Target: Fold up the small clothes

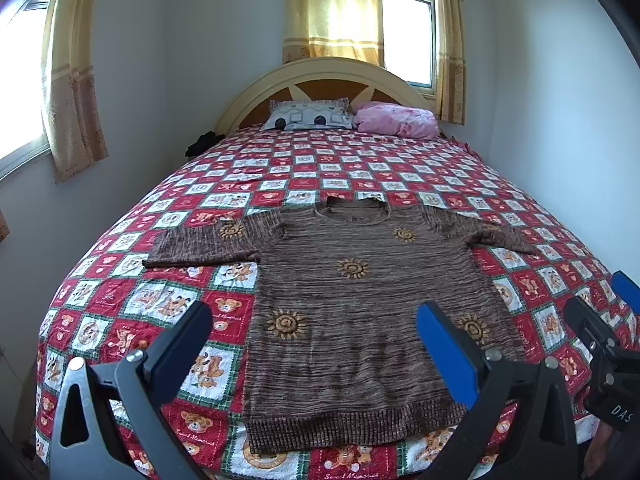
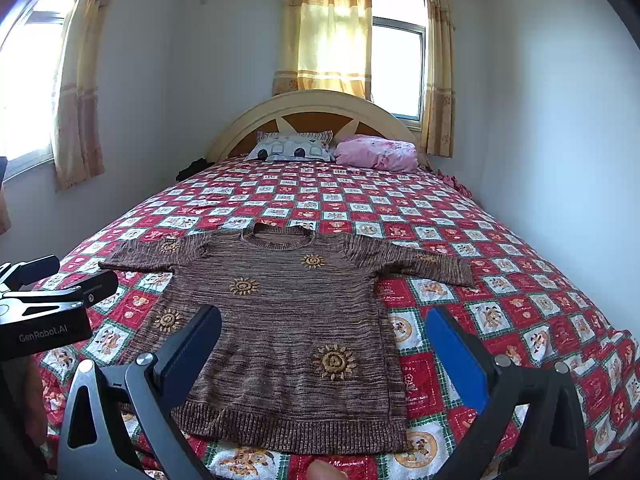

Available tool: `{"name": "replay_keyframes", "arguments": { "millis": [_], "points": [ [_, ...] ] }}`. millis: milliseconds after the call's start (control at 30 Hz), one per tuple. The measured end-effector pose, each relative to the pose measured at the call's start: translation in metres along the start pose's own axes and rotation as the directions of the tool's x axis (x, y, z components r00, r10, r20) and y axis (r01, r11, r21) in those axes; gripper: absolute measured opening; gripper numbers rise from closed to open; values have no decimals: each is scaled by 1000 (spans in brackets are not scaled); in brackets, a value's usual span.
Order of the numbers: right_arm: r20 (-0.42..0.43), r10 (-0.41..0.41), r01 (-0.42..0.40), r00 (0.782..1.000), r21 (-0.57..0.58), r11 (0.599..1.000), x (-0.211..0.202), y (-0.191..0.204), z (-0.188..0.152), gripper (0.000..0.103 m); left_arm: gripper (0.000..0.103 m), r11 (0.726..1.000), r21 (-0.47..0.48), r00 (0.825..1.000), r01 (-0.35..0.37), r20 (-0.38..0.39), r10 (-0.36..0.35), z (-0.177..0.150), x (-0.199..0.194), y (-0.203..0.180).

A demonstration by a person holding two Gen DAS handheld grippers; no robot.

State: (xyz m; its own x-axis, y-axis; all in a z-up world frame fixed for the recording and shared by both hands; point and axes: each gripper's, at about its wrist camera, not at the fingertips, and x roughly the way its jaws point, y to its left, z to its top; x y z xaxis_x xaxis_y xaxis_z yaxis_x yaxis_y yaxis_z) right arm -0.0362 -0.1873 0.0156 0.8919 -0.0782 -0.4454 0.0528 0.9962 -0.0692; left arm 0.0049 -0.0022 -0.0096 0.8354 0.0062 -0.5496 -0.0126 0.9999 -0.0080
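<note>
Brown knit sweater (image 1: 352, 300) lies flat, sleeves spread, on the checked bedspread (image 1: 168, 304). Both my left gripper (image 1: 316, 336) and right gripper (image 2: 324, 340) hover above it, jaws wide apart, holding nothing.

"GenRobot.AI" on the left gripper (image 2: 60, 280) body, "DAS" on the right gripper (image 1: 600, 308) body, "Sweet Memories" on bedspread (image 1: 348, 474) squares

Sweater (image 1: 352, 300) on bed (image 1: 440, 184) (pillows (image 1: 308, 116) behind)

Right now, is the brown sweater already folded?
No, the brown sweater lies flat on the bedspread with both sleeves spread out.
</note>
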Motion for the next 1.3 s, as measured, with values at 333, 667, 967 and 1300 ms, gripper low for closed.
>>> {"name": "replay_keyframes", "arguments": {
  "millis": [333,667,967,1300],
  "points": [
    [-2,-1,1,1000,4,1000,2,1,-3,102,103,1000,0,1000,-2,5,2,0,1,5],
    [-2,2,-2,1000,14,1000,4,-1,-3,102,103,1000,-11,1000,-17,15,17,2,0,6],
    [-12,7,-7,1000,15,1000,7,-2,-5,102,103,1000,-8,1000,-20,12,20,2,0,6],
    [-16,10,-10,1000,9,1000,7,1,-7,102,103,1000,-11,1000,-22,10,22,3,2,7]
  ]
}}
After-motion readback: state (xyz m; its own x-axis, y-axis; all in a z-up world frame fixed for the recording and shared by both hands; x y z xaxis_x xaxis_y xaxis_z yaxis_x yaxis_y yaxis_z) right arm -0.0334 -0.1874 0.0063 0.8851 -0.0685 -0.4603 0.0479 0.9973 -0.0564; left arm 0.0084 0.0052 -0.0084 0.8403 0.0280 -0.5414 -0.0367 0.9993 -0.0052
